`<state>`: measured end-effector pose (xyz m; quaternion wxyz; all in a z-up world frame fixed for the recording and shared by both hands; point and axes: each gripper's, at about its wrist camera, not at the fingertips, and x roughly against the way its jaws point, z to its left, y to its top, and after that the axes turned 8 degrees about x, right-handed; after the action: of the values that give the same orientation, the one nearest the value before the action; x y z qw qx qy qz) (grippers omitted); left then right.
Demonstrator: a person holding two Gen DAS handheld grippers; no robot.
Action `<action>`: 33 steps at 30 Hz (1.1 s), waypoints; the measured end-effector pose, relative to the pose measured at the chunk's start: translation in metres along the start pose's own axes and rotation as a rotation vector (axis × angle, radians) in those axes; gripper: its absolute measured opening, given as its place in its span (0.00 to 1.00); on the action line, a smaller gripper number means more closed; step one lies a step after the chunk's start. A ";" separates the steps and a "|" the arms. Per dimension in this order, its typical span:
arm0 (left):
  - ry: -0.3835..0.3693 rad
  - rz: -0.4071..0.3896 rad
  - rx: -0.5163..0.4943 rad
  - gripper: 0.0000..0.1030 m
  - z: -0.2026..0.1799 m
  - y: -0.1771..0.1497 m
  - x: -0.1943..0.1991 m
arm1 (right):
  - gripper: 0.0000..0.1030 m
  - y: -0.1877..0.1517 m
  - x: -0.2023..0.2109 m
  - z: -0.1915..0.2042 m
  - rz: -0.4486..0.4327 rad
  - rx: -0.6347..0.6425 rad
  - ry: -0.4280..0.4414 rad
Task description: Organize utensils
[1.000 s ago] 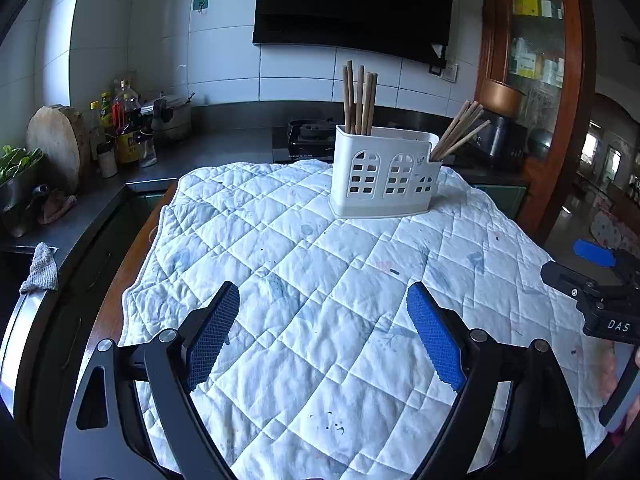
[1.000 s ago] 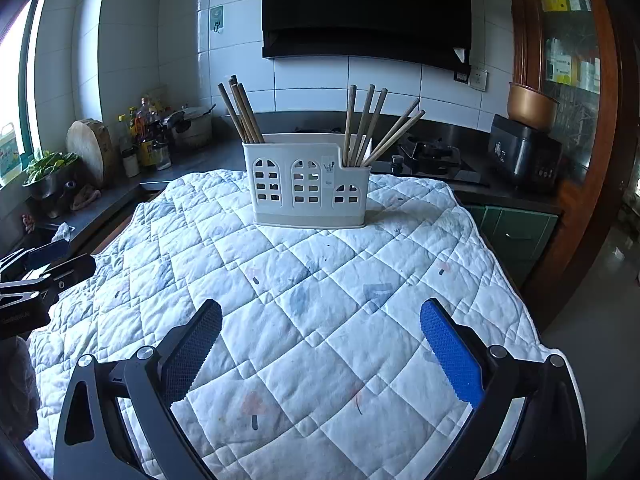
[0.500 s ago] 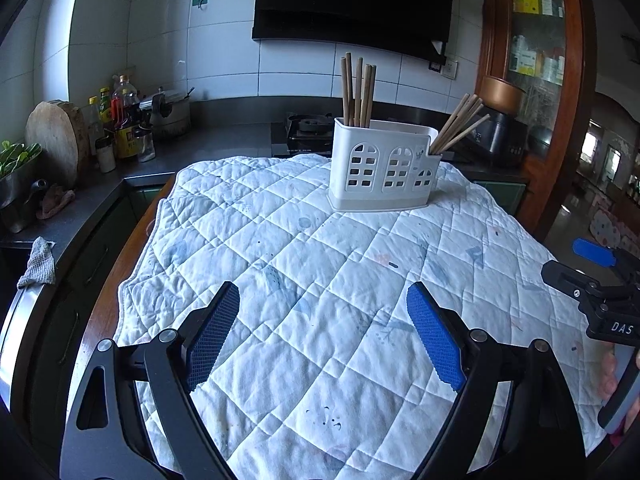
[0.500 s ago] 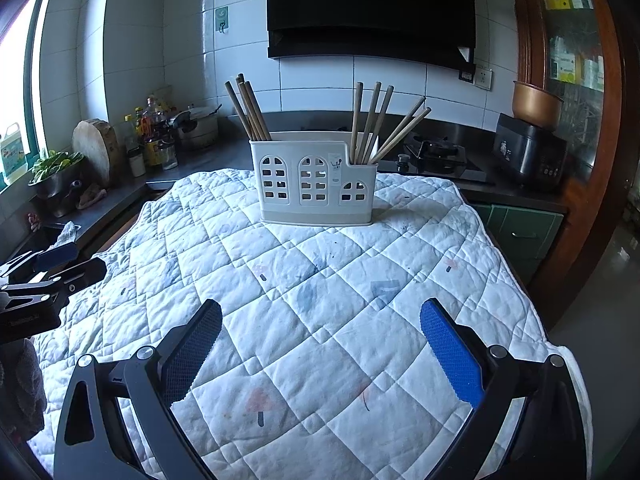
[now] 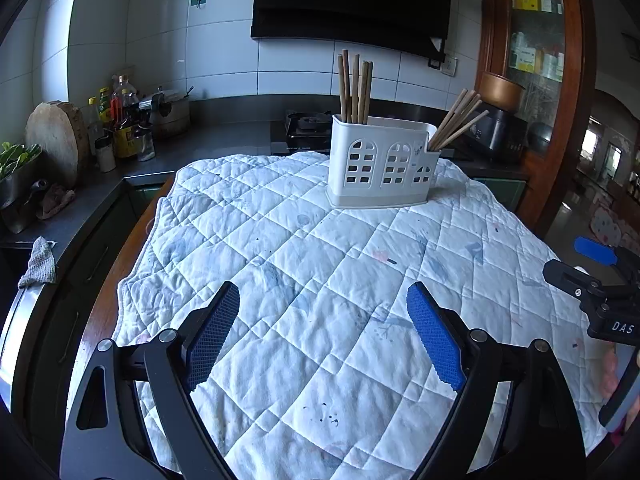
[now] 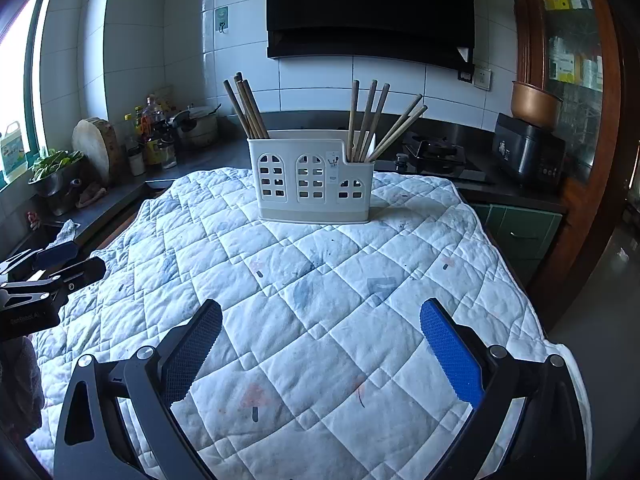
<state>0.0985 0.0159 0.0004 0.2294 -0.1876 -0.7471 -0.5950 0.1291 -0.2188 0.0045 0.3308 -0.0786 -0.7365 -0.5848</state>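
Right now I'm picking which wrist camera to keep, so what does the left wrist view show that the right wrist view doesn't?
Only the left wrist view shows the left gripper head-on, jaws wide open and empty, and a grey rag hanging off the counter edge.

Only the right wrist view shows the right gripper head-on, also open and empty, plus the bright window and a jug on its sill.

Both show the white utensil holder with chopsticks in its two end compartments, standing on the quilted cloth.

We hold our left gripper [image 5: 322, 334] and right gripper [image 6: 320, 354] side by side over the quilted desk [image 5: 320, 240], both tilted downward. Their blue-padded fingers [image 5: 434, 342] stand wide apart, gripping nothing.
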 end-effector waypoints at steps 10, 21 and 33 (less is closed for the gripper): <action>-0.005 -0.002 -0.018 0.83 -0.006 -0.002 0.001 | 0.93 0.000 0.000 -0.001 0.002 0.000 -0.001; -0.007 -0.019 -0.036 0.83 -0.014 -0.002 0.005 | 0.93 0.000 0.002 -0.004 -0.003 0.000 -0.007; -0.008 -0.040 -0.055 0.83 -0.019 0.000 0.010 | 0.93 0.001 0.003 -0.003 -0.004 0.008 -0.007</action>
<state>0.0928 -0.0021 0.0091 0.2094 -0.1812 -0.7348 -0.6192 0.1285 -0.2220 0.0071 0.3274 -0.0775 -0.7402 -0.5821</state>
